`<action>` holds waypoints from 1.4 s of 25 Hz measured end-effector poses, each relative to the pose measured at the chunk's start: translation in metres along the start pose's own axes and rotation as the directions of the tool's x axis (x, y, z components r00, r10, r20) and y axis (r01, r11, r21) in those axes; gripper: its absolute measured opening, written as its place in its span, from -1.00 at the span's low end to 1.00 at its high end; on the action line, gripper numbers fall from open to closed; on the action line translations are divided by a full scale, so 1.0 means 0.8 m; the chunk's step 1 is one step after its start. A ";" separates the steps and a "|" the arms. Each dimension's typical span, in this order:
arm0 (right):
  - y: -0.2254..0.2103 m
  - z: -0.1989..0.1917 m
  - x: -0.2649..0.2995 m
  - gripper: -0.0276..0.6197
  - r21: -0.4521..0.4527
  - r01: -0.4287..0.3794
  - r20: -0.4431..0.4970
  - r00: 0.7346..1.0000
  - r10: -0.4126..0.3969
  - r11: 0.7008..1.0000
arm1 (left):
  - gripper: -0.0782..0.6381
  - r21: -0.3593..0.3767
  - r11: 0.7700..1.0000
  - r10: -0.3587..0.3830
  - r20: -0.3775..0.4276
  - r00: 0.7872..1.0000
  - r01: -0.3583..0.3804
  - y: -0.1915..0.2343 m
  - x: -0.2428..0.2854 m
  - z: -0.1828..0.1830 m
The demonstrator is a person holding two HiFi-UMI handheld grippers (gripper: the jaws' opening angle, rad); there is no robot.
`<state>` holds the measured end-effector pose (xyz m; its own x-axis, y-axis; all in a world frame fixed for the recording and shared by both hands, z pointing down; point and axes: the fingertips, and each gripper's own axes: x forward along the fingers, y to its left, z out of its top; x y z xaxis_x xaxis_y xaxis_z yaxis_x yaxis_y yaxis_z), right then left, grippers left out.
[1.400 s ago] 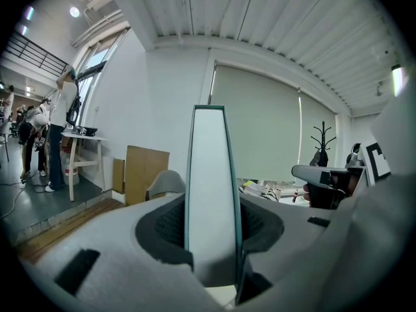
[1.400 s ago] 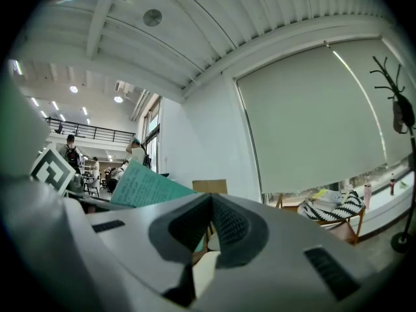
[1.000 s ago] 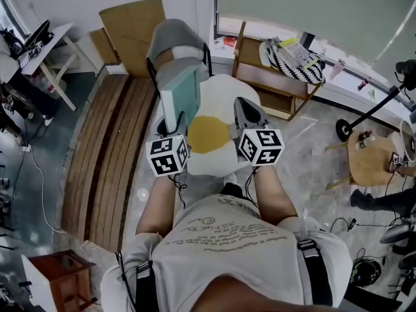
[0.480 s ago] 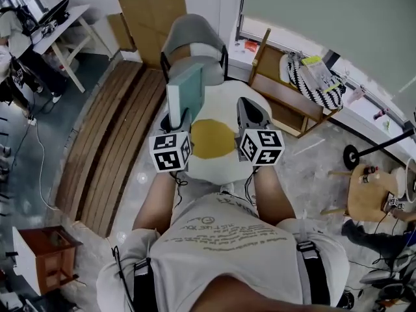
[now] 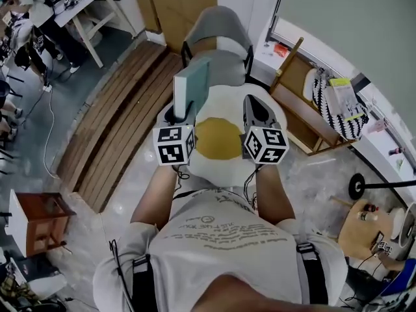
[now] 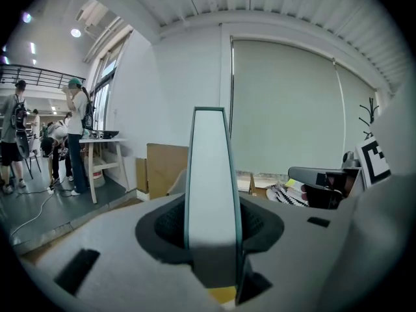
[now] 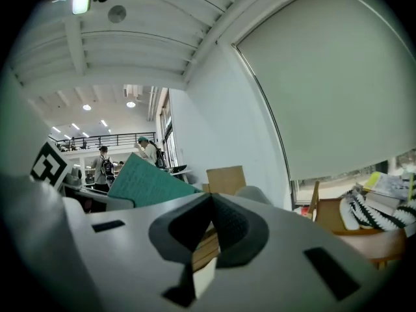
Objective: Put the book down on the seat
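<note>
The room is big, with a shiny stone floor (image 5: 305, 174) and a wide strip of wooden boards (image 5: 123, 109) on the left. A grey chair (image 5: 218, 28) stands at the far end of the boards, by the white wall. Right in front of it lies a fat white cushion (image 5: 260, 96) with a yellow middle, like a fried egg. I think the seat is one of these two, but I cannot tell which.

The book (image 5: 190, 86) is green with white pages. It is up in the air, standing on its edge, over the place where the cushion meets the chair. It is not on any seat yet.

The left gripper (image 5: 179, 114) has its claw squeezed tight on the bottom of the book, one jaw on each cover. The right gripper (image 5: 257, 109) is just beside it, over the cushion. Its claw is closed with nothing in it.

What could go wrong? The book is tall and held only at the bottom, so it could tip or slip. If the claw lets go while the book stands up, it will flop over and may slide off to the floor. The soft, round cushion could also let it roll away.
</note>
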<state>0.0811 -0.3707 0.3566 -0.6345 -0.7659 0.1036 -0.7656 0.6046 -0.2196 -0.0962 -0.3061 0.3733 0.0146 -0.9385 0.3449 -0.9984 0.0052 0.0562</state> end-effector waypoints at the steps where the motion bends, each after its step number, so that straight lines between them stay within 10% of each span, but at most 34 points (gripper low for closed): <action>1: -0.002 -0.002 0.008 -0.83 -0.001 -0.012 -0.007 1.000 0.012 1.000 | -0.30 -0.004 1.000 0.012 -0.002 1.000 -0.012 0.003 0.004 0.000; 22: 0.009 -0.085 0.117 -0.83 -0.001 0.038 -0.221 0.975 -0.037 0.999 | -0.30 -0.132 0.991 -0.060 -0.178 0.982 0.036 0.106 0.108 -0.096; 35: -0.012 -0.253 0.135 -0.83 0.009 0.131 -0.445 0.888 -0.114 0.991 | -0.30 -0.332 0.940 -0.214 -0.409 0.887 0.074 0.138 0.170 -0.304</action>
<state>-0.0014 -0.4148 0.5662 -0.5235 -0.6520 0.5484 -0.8414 0.4968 -0.2125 -0.1912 -0.3490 0.6543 0.2494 -0.6921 0.6774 -0.9196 0.0500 0.3897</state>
